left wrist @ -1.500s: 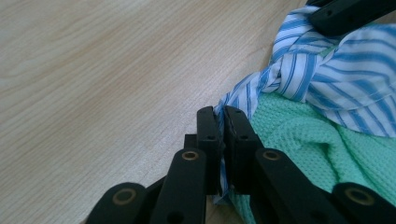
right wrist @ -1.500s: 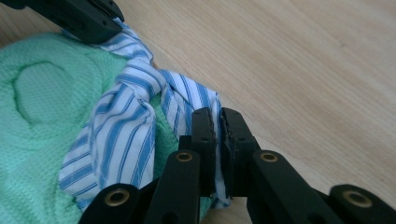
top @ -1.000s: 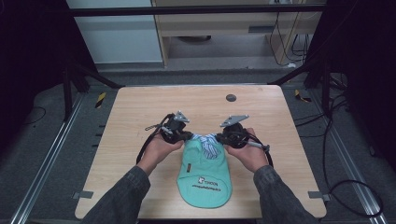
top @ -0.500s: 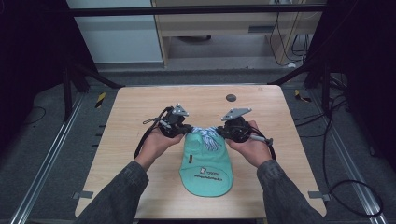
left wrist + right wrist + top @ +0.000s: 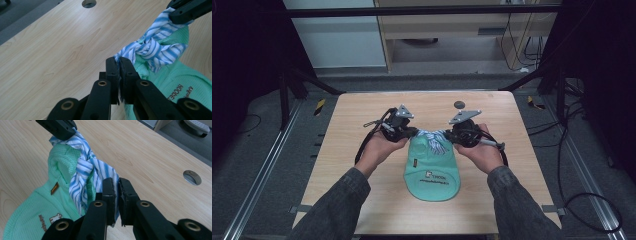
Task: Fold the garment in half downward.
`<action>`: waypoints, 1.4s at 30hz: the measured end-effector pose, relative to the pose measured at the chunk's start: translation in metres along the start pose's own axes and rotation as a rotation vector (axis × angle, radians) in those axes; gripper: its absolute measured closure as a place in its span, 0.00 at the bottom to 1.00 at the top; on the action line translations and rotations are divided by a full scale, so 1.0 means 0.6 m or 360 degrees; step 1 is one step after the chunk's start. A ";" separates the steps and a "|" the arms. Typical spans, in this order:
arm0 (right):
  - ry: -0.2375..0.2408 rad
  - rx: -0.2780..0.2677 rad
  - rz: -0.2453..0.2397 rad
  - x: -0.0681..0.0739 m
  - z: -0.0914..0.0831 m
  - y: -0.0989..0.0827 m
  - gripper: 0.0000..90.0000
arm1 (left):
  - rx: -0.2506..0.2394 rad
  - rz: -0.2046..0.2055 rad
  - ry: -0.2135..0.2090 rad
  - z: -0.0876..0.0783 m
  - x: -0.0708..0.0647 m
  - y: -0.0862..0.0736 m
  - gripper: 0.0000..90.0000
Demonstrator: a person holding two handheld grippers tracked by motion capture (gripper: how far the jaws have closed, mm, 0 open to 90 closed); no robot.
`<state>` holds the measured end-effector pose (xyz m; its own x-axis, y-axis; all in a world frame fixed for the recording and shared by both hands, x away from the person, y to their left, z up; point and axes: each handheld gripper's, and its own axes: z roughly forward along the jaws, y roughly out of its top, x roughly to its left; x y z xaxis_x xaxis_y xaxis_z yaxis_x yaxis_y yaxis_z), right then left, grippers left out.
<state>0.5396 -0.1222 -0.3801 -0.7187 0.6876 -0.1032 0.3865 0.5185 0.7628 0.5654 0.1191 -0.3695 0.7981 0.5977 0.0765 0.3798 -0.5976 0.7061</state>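
A mint green knitted garment with a small logo lies mid-table, its near end toward the person. A blue-and-white striped cloth strip is tied in a knot at its far end. My left gripper is shut on the strip's left end. My right gripper is shut on the strip's right end. The strip runs between the two grippers, and the garment's top is lifted a little off the wood.
The wooden table has a round cable hole at its far middle. Bare wood lies to the left and right of the garment. Metal frame rails and dark floor surround the table.
Both hands and grippers have moved away from the person toward the table's middle, and the green garment has slid along with them.
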 end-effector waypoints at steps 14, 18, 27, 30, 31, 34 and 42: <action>-0.0031 0.0034 -0.0043 -0.009 0.000 0.009 0.94 | -0.0023 -0.0008 0.0006 0.007 0.004 0.012 0.96; -0.0032 0.0039 -0.0050 -0.014 -0.001 0.013 0.94 | -0.0009 -0.0005 0.0003 0.009 0.009 0.018 0.96; -0.0039 0.0058 -0.0057 -0.024 0.006 0.018 0.94 | 0.0000 0.0008 0.0026 0.013 0.011 0.029 0.96; -0.0053 0.0044 -0.0043 -0.031 0.004 0.022 0.94 | -0.0001 0.0015 0.0045 0.013 0.012 0.037 0.96; -0.0053 0.0044 -0.0043 -0.031 0.004 0.022 0.94 | -0.0001 0.0015 0.0045 0.013 0.012 0.037 0.96; -0.0075 0.0053 -0.0036 -0.039 0.007 0.023 0.94 | 0.0002 0.0043 0.0058 0.019 0.012 0.046 0.96; -0.0089 0.0063 -0.0006 -0.057 0.021 0.014 0.94 | 0.0007 0.0014 0.0051 0.042 0.018 0.052 0.96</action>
<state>0.5745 -0.1348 -0.3781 -0.6871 0.7125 -0.1425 0.4071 0.5399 0.7367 0.5975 0.0934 -0.3644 0.7860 0.6093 0.1052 0.3750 -0.6051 0.7023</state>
